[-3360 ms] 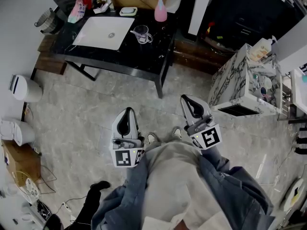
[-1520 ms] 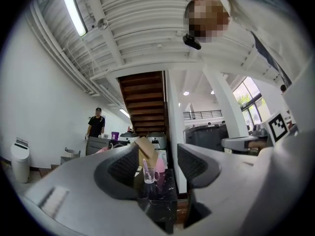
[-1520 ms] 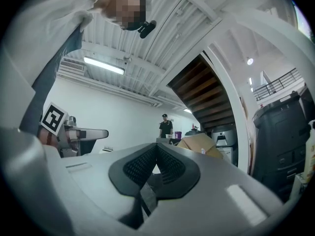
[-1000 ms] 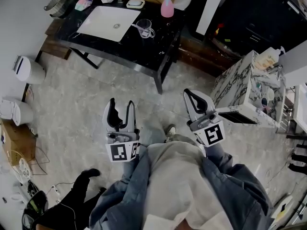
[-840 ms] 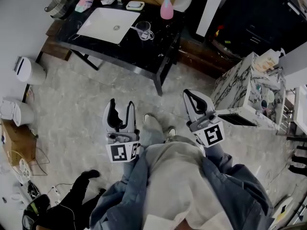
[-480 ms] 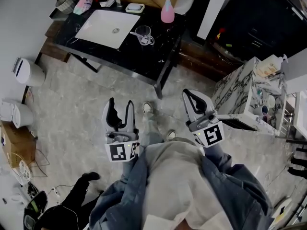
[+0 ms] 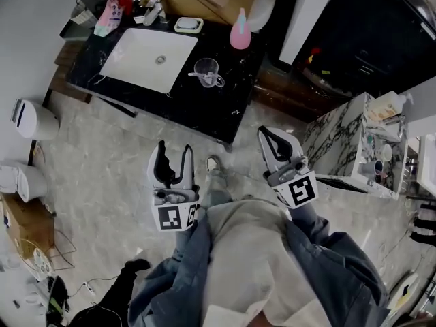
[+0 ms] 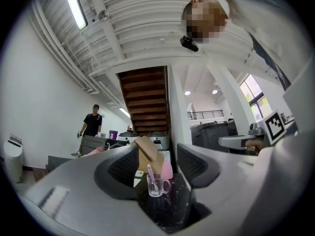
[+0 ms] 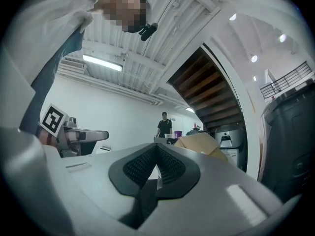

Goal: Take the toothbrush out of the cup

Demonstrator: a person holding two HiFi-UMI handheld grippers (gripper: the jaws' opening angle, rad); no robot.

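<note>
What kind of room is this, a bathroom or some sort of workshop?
Likely a mock washroom corner inside a big open hall. A black counter holds a white sink, a clear cup with a toothbrush and a pink bottle, while a wooden staircase rises behind.

Grey marble floor (image 7: 102, 155), black table (image 7: 228, 94)
</note>
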